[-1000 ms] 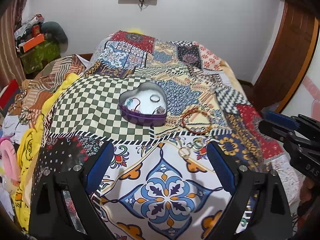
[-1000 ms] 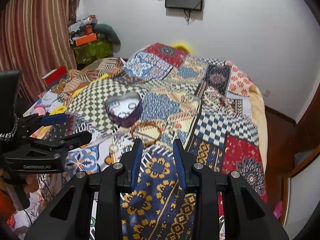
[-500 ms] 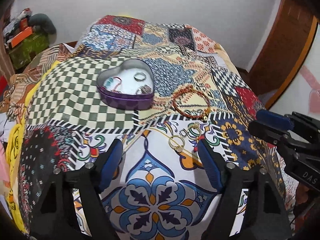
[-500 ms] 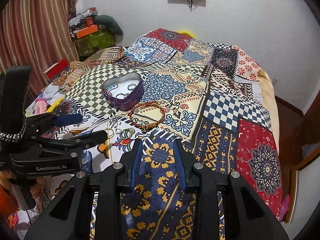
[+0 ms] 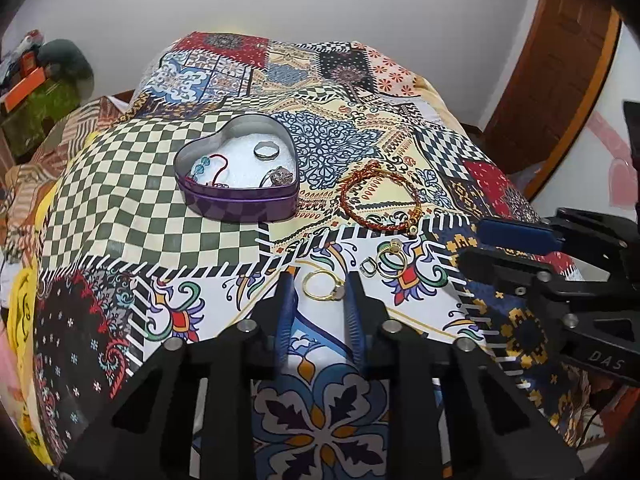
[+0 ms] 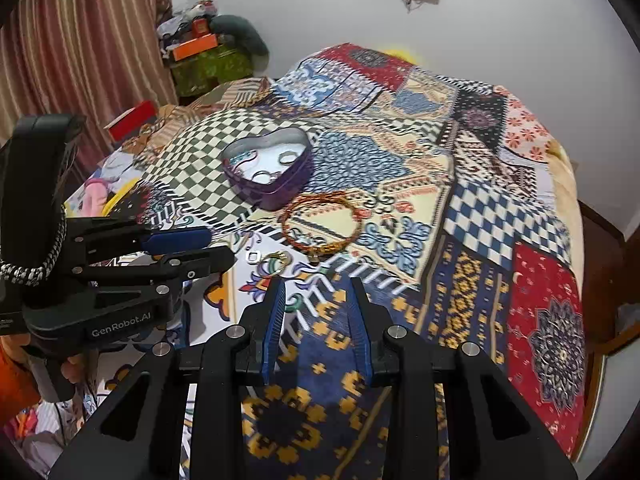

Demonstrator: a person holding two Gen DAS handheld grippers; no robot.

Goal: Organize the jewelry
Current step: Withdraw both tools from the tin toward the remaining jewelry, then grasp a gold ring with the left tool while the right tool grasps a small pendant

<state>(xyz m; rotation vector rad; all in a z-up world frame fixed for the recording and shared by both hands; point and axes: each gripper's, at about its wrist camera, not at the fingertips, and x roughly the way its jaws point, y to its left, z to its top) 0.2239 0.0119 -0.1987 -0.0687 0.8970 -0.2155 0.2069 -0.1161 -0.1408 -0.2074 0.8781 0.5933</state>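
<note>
Tin (image 5: 240, 200) already holds a ring and some pieces; bracelet (image 5: 380, 200) and small rings (image 5: 390, 264) wait outside. My left gripper (image 5: 318, 292) is closing around the gold ring (image 5: 322, 285); right gripper (image 6: 316, 300) narrow, empty

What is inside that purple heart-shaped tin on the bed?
Inside the heart-shaped tin: white padding, a silver ring, a red cord bracelet with blue beads, a silvery ornate piece. Its near wall hides the front floor.
</note>
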